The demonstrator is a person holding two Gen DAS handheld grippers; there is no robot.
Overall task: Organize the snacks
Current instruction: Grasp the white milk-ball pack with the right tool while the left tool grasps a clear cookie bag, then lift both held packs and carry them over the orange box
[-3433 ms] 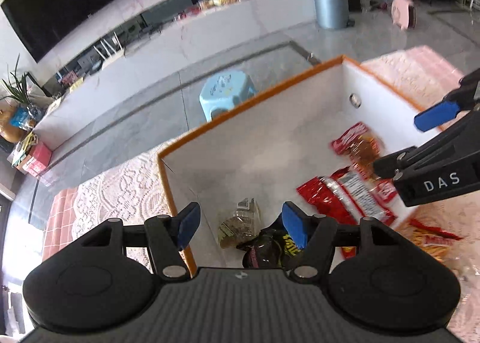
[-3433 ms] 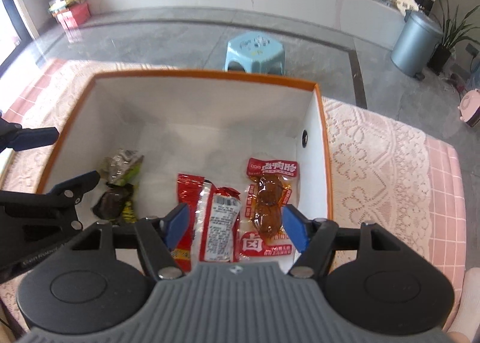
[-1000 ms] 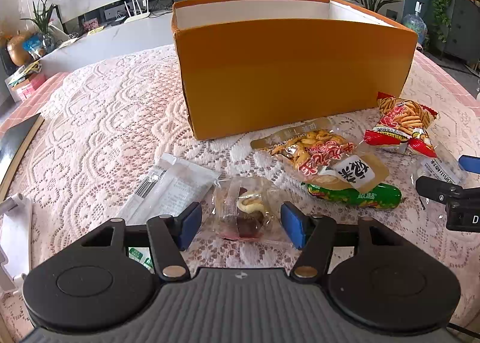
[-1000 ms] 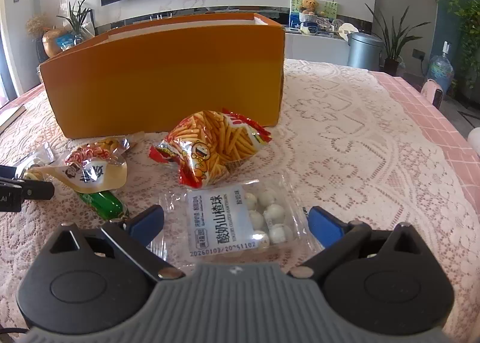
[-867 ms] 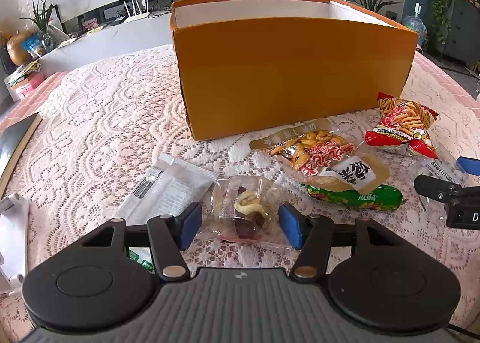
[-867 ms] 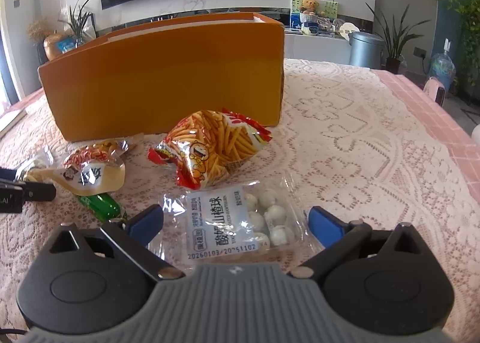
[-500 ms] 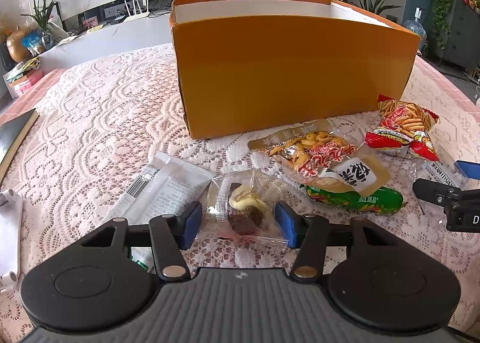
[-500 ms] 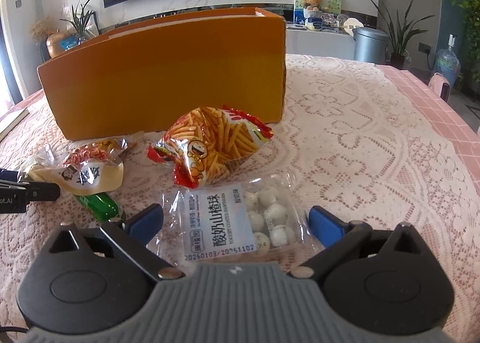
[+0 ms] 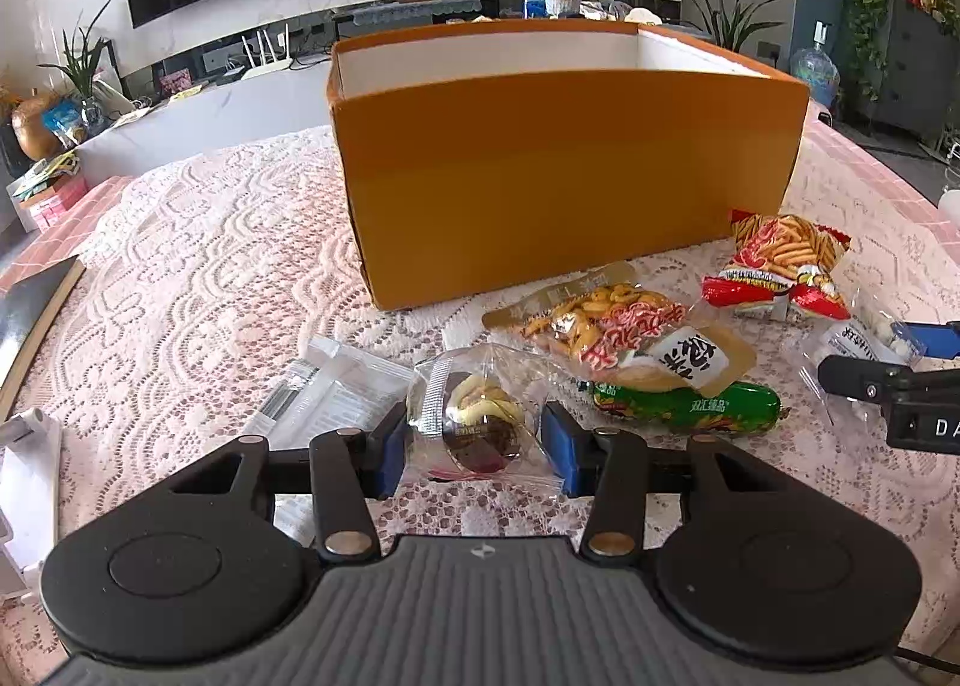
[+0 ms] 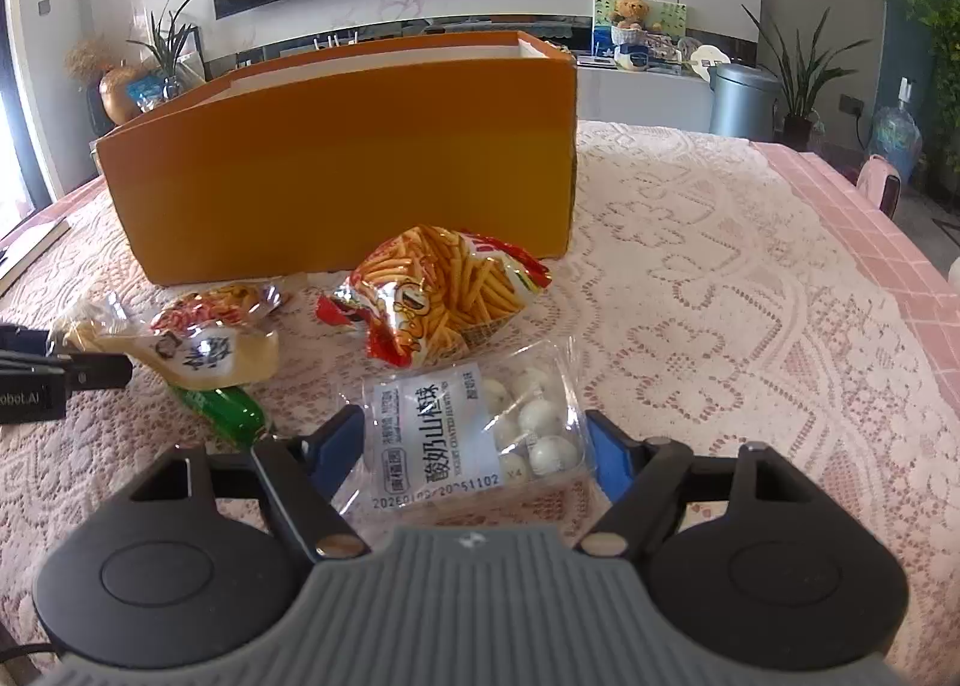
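Observation:
An orange box (image 9: 564, 176) stands on the lace tablecloth; it also shows in the right wrist view (image 10: 342, 170). My left gripper (image 9: 477, 446) is closing on a clear pastry packet (image 9: 474, 428), its pads touching the packet's sides. My right gripper (image 10: 477, 446) has narrowed around a clear packet of white yogurt balls (image 10: 474, 434), its pads at the packet's edges. A fries bag (image 10: 444, 290), a peanut snack pouch (image 9: 624, 332) and a green sausage (image 9: 684, 407) lie in front of the box. A white packet (image 9: 336, 401) lies left of the pastry.
A dark board (image 9: 30, 314) lies at the table's left edge. A white object (image 9: 24, 482) sits near my left gripper. The right gripper's tip (image 9: 888, 380) shows at the right of the left wrist view. A TV and cabinet stand beyond the table.
Both grippers came down from over the box to the table. In the last second both have narrowed onto their packets; the left now pinches the pastry packet.

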